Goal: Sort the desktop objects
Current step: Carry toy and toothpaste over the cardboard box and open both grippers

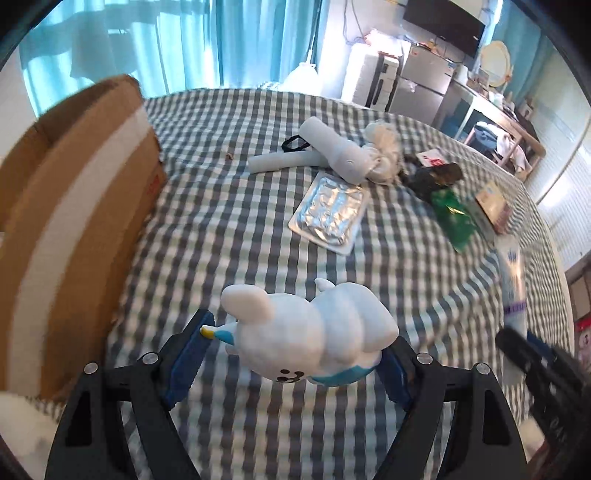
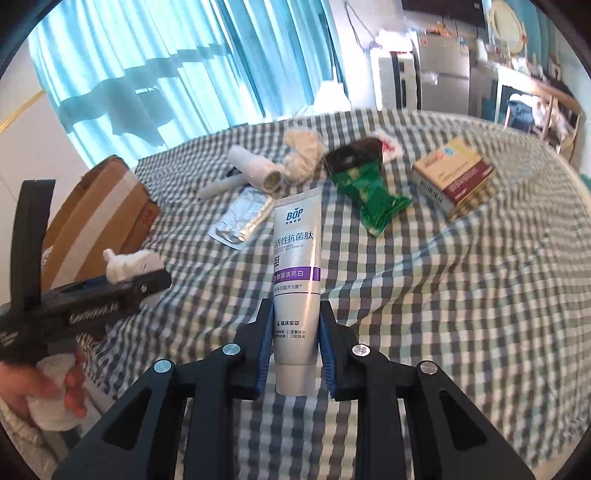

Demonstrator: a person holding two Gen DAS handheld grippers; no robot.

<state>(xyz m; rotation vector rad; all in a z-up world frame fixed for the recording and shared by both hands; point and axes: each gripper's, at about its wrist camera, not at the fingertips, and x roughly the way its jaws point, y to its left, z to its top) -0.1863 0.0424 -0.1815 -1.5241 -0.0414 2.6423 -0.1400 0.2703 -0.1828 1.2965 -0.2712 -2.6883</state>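
Left gripper (image 1: 295, 354): jaws wide, clasping the white plush toy (image 1: 310, 332), low centre of frame.
Right gripper (image 2: 295, 347): narrow, clamped on the toothpaste tube (image 2: 295, 280), long axis pointing up-frame, away from the gripper.
Cardboard box (image 1: 74, 206): left edge of frame, just beside the toy; left hand nearer.
Checked surface (image 1: 229, 206): the remaining clutter lies in the upper right.

Sunlit teal curtains (image 2: 155, 66) behind — a steel fridge (image 2: 443, 77), wall-mounted screen (image 1: 443, 26); checked bedcover (image 1: 236, 206).
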